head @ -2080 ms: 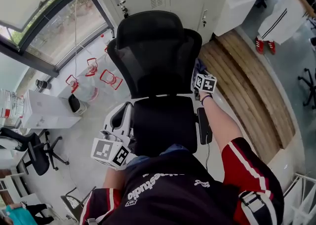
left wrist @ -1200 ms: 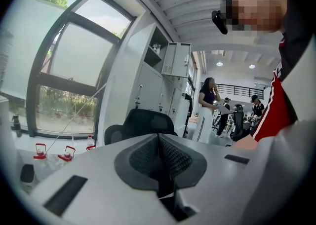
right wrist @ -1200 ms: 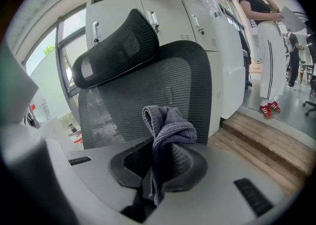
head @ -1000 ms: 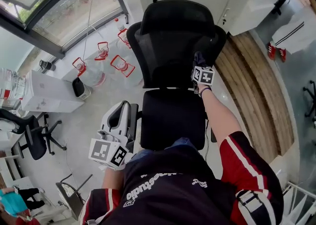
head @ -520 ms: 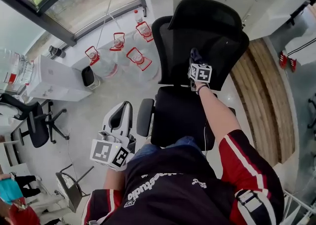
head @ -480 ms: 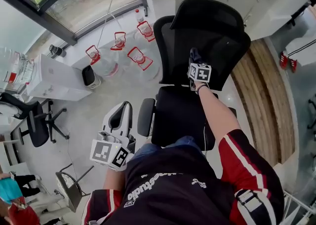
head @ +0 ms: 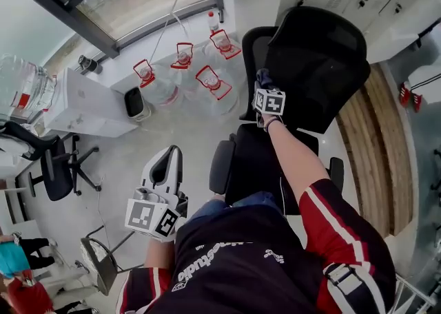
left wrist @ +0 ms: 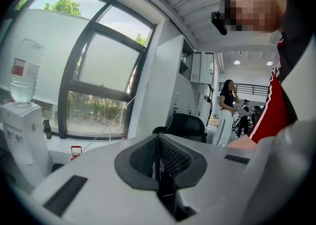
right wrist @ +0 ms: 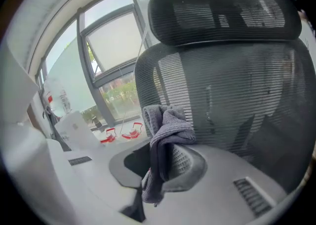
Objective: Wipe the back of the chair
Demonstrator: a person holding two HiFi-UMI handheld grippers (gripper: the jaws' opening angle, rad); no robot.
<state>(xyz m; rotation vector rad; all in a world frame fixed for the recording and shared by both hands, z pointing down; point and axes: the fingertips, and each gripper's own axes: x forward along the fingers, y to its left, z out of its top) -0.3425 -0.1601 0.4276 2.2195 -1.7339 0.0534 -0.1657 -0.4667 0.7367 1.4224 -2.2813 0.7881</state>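
The black mesh chair is taking up most of the head view. It's facing the person, and its base is hiding completely under the seat. In the right gripper view its backrest is filling nearly the whole picture, with the headrest on top getting clipped at the right edge.

The person's dark top is blocking the front edge of the chair's seat. One bare forearm is reaching up toward the backrest.

A cluster of clear water jugs with red handles is sitting on the floor on the window side of the chair. They're pretty washed out, so I can't count them for sure.

The left gripper is hanging low on that same side of the chair, well apart from the armrest. Its own view shows the left gripper with jaws pressed together and nothing between them. The chair is just a small dark shape past them.

The right gripper is up at the backrest's window-side edge. From the head view its marker cube is covering the jaws. Its own view settles it: the right gripper is clamping a grey cloth, bunched above the jaws with a tail dangling below.

The cloth is sitting right in front of the mesh, but I honestly can't tell if it's touching.
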